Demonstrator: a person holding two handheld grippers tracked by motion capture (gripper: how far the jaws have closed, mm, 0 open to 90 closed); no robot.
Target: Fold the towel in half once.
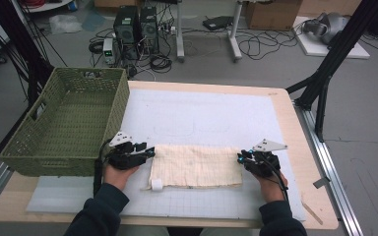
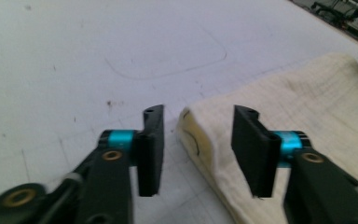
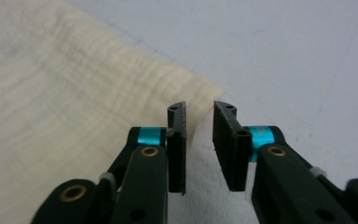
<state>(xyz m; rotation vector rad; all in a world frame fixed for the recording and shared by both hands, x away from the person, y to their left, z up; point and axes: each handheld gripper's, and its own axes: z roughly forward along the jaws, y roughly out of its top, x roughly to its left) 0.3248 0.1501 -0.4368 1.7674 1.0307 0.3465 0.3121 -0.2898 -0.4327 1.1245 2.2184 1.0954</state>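
Observation:
A cream folded cloth (image 1: pixel 197 166) lies flat on the white mat (image 1: pixel 202 118), near the table's front edge. My left gripper (image 1: pixel 148 153) is at the cloth's left end. In the left gripper view its jaws stand well apart around the cloth's corner (image 2: pixel 200 135), and neither pad presses on the fabric, so my left gripper (image 2: pixel 196 142) is open. My right gripper (image 1: pixel 239 160) is at the cloth's right end. In the right gripper view its jaws stand a narrow gap apart over the cloth's corner (image 3: pixel 121 102), without pinching it, so my right gripper (image 3: pixel 199 137) is open.
A green woven basket (image 1: pixel 64 123) stands on the table's left side, close to my left hand. A small white tag (image 1: pixel 156 185) pokes out at the cloth's front left corner. Computers, cables and boxes sit on the floor beyond the table.

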